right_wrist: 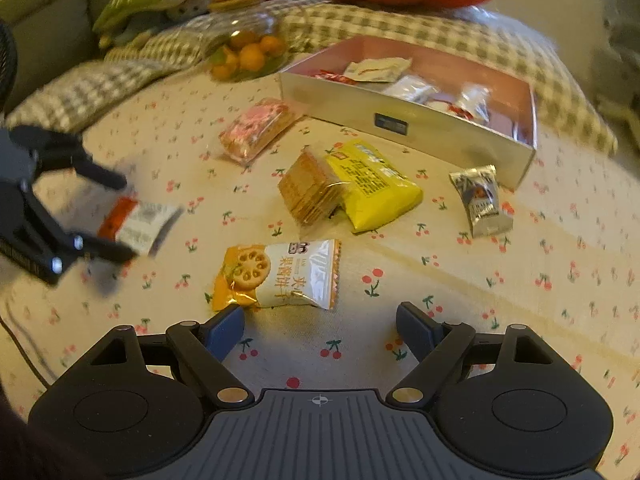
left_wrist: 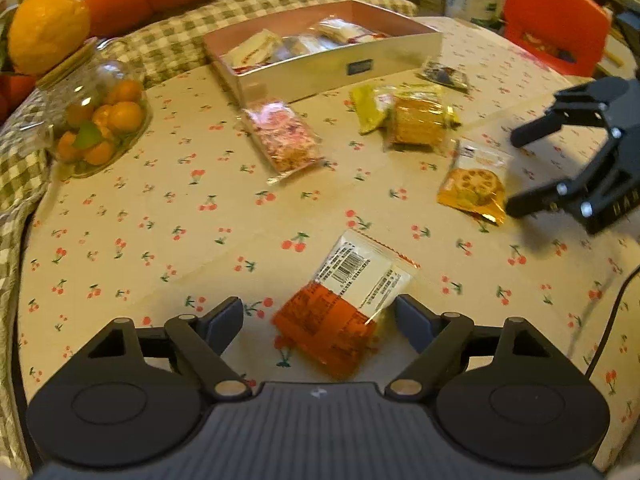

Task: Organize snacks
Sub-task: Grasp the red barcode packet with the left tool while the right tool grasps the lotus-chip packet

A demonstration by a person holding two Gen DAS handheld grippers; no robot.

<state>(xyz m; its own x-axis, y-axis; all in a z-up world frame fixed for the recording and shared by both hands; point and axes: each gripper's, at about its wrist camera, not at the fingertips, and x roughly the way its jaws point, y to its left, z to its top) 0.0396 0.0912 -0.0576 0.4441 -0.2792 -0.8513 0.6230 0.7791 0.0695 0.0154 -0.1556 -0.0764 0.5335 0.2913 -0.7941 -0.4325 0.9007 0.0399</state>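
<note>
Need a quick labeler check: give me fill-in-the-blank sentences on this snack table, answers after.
1. The left tongs straddle an orange-and-white packet lying with its ____ facing up.
2. The packet nearest the right tongs pictures a slice of ____ root.
3. The glass jar holds small ____ fruits.
4. The cracker stack lies against a ____ bag.

Answers: barcode; lotus; orange; yellow

Glossy foil snack packets [right_wrist: 280, 276] lie on a matt cherry-print cloth [left_wrist: 160, 220]; the jar [left_wrist: 100, 116] is clear glass.
</note>
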